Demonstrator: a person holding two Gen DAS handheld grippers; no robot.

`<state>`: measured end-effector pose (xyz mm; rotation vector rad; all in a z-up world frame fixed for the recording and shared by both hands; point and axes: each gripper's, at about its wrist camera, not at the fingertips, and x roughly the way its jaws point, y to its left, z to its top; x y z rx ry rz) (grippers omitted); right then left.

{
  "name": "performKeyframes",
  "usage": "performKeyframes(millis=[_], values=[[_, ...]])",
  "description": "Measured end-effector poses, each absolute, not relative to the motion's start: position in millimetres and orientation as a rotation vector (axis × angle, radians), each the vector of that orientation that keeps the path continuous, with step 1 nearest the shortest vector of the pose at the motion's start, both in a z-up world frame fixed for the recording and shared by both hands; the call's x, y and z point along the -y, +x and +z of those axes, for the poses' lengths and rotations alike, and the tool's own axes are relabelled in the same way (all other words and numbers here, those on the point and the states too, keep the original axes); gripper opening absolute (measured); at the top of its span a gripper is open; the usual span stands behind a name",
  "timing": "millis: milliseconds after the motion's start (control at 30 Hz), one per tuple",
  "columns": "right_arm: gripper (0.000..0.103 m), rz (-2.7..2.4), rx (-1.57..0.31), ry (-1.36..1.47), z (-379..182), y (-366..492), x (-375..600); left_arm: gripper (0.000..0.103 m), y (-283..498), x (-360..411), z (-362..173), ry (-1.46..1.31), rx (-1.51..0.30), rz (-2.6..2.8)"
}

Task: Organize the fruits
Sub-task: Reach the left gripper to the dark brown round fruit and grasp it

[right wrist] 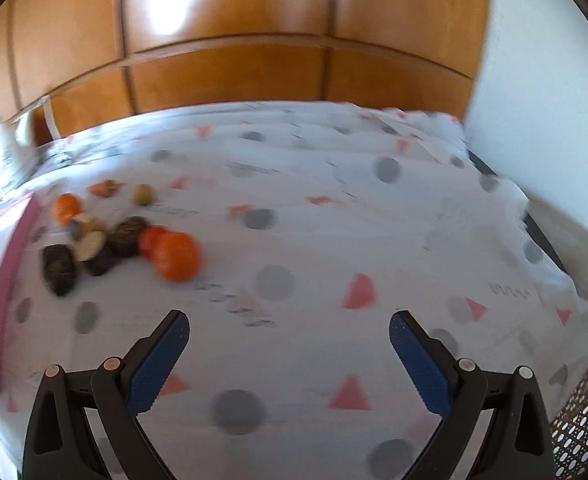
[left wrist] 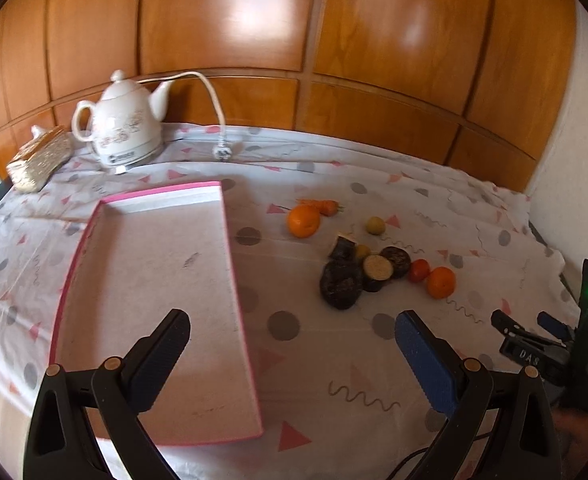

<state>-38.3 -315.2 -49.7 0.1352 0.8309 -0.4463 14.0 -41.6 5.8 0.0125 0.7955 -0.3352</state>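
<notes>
Left wrist view: the left gripper [left wrist: 291, 330] hangs empty, jaws wide apart, over the shallow pink-rimmed cardboard tray [left wrist: 229, 248]; beyond the right jaw lies the loose fruit pile [left wrist: 368, 266]. The right gripper [right wrist: 289, 330], also spread, probably approaches the round orange tangerine [right wrist: 177, 257], though blur obscures it.

Left gripper [left wrist: 291, 334] gapes above the tablecloth [left wrist: 334, 360] — pink tray [left wrist: 229, 264] left, fruits [left wrist: 368, 264] right.
</notes>
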Motion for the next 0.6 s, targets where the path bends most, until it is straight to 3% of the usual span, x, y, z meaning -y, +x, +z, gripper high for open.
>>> performKeyframes(millis=[433, 500, 600], values=[[0.101, -0.490, -0.834, 0.171, -65, -40, 342, 0.102, 67, 100, -22, 0.214, -0.912, -0.403], [0.101, -0.488, -0.840, 0.178, -68, -40, 345, 0.088, 76, 109, -31, 0.231, -0.935, -0.409], [0.101, -0.490, -0.849, 0.188, -72, -39, 348, 0.086, 88, 123, -42, 0.267, -0.955, -0.418]])
